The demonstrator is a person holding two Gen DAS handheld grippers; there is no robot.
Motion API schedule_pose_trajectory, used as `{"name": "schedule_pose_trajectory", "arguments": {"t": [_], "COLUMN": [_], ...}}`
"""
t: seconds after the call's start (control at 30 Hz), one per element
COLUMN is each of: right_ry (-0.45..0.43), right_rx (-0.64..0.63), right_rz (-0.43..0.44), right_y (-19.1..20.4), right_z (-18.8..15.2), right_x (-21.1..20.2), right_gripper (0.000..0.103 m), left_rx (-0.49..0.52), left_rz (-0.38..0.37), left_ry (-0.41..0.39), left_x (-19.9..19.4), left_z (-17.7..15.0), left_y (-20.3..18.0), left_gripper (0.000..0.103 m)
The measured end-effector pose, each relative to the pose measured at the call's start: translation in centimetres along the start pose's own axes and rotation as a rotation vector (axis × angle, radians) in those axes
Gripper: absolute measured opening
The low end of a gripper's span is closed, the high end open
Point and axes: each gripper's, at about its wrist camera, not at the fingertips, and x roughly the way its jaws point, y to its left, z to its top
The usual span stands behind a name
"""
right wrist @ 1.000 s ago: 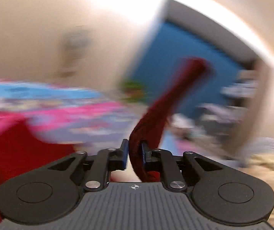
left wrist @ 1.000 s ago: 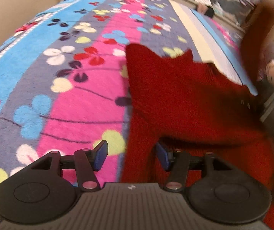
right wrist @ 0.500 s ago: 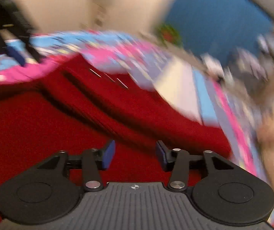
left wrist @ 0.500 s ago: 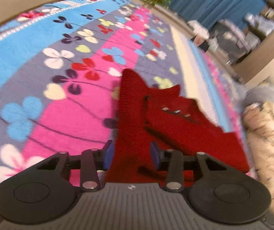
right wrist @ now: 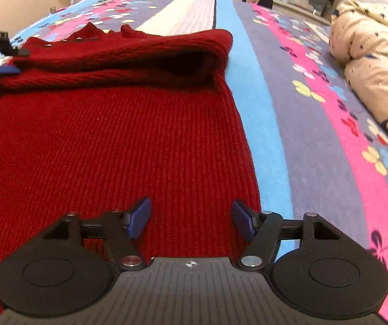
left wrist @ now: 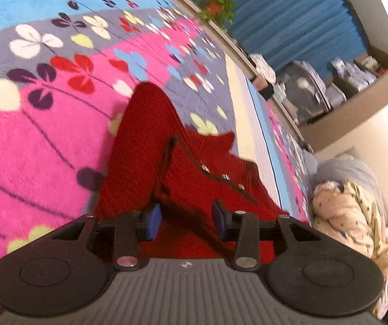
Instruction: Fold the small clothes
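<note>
A: Start at the right gripper [right wrist: 191, 216]. What are its fingers [right wrist: 139, 214] doing?

B: Spread wide, nothing between them. The red knit sweater [right wrist: 112, 140] lies flat beneath and ahead of them, and its right edge runs just inside the right-hand finger.

A: And the left gripper [left wrist: 187, 216]?

B: Its fingers [left wrist: 154, 220] are parted too, a narrower gap, gripping nothing. Red knit shows between and below them — whether the blue pads touch the fabric I cannot tell.

A: How is the sweater lying?

B: On the flowered bedspread [right wrist: 316, 135], spread out. In the right wrist view a thick doubled-over part lies across its far end, forming a raised ridge with a dark hollow under it. In the left wrist view, a long piece of the sweater [left wrist: 145, 140] reaches away from the fingers, and a row of small metal snaps runs along a dark seam.

A: Anything beside it?

B: A cream bundle of fabric [right wrist: 370, 48] with dark specks, off to the right on the bed, well apart from the sweater.
</note>
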Motion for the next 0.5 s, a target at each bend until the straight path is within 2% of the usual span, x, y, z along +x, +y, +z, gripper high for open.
{"name": "schedule_pose_trajectory", "arguments": {"t": [0.07, 0.1, 0.13, 0.2, 0.3, 0.33, 0.37, 0.4, 0.43, 0.47, 0.5], "right_ry": [0.003, 0.004, 0.004, 0.006, 0.012, 0.014, 0.015, 0.014, 0.014, 0.012, 0.010], "right_rx": [0.016, 0.020, 0.021, 0.018, 0.015, 0.015, 0.016, 0.016, 0.016, 0.014, 0.013], "right_rz": [0.014, 0.019, 0.021, 0.014, -0.001, -0.003, -0.005, -0.006, -0.007, -0.007, -0.009], "right_y": [-0.4, -0.4, -0.4, -0.1, 0.3, 0.4, 0.5, 0.5, 0.5, 0.6, 0.6], "right_z": [0.2, 0.1, 0.0, 0.0, 0.2, 0.3, 0.3, 0.3, 0.3, 0.3, 0.3], "right_x": [-0.2, -0.4, -0.6, -1.0, -1.2, -1.0, -1.0, -1.0, -1.0, -1.0, -1.0], "right_gripper": [0.071, 0.071, 0.071, 0.071, 0.071, 0.071, 0.071, 0.071, 0.071, 0.071, 0.071], "left_rx": [-0.005, 0.003, 0.018, 0.051, 0.112, 0.155, 0.196, 0.229, 0.248, 0.277, 0.312], "left_rz": [0.005, 0.017, 0.029, 0.006, -0.116, -0.126, -0.099, -0.018, 0.092, 0.236, 0.331], "left_ry": [-0.008, -0.012, -0.011, -0.018, -0.055, -0.062, -0.058, -0.037, -0.026, -0.044, -0.087], "left_x": [0.2, 0.2, 0.1, -0.9, -3.5, -4.1, -4.4, -4.1, -3.8, -3.7, -4.0], "left_z": [0.4, 0.5, 0.6, 0.9, 1.3, 1.4, 1.4, 1.4, 1.3, 1.2, 1.0], "left_y": [0.3, 0.4, 0.3, 0.0, -1.9, -2.6, -3.0, -3.1, -3.0, -2.8, -2.9], "left_gripper": [0.041, 0.030, 0.014, 0.010, 0.009, 0.010, 0.011, 0.016, 0.016, 0.017, 0.017]}}
